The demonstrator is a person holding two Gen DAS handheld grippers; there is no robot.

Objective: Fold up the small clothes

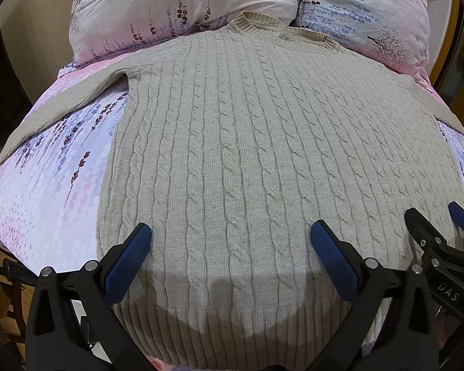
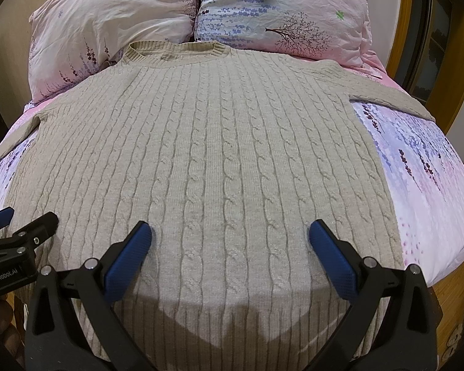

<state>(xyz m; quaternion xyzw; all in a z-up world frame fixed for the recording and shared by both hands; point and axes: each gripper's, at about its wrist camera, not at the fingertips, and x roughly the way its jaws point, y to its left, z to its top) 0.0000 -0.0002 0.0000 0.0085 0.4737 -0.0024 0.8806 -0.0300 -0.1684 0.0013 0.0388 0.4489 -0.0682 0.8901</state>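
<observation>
**Sweater spread flat, both grippers poised at its hem**

A beige cable-knit sweater [image 1: 247, 142] is laid face up on a floral bedspread [image 1: 46, 185], with no fold yet made in it. Its ribbed collar [image 1: 281, 27] is turned toward two pillows [image 1: 157, 9] at the head of the bed, and its ribbed hem [image 1: 232, 324] lies nearest the cameras. The sleeves are drawn out to either side of the body, the left sleeve [image 1: 65, 105] slanting away from the armpit and the right sleeve [image 2: 386, 89] reaching toward the bed's far edge. This spread-out placement is judged to be preparation, so that edges and seams can be found and matched cleanly.

Just above the hem, the left gripper [image 1: 232, 238] is held with its blue-padded fingers spread wide, nothing between them. The right gripper [image 2: 230, 236] is held beside it over the hem's other half, equally spread and empty. Shadows of both tools are cast on the ribbing below, which suggests hovering rather than contact, though this cannot be told for certain.
</observation>
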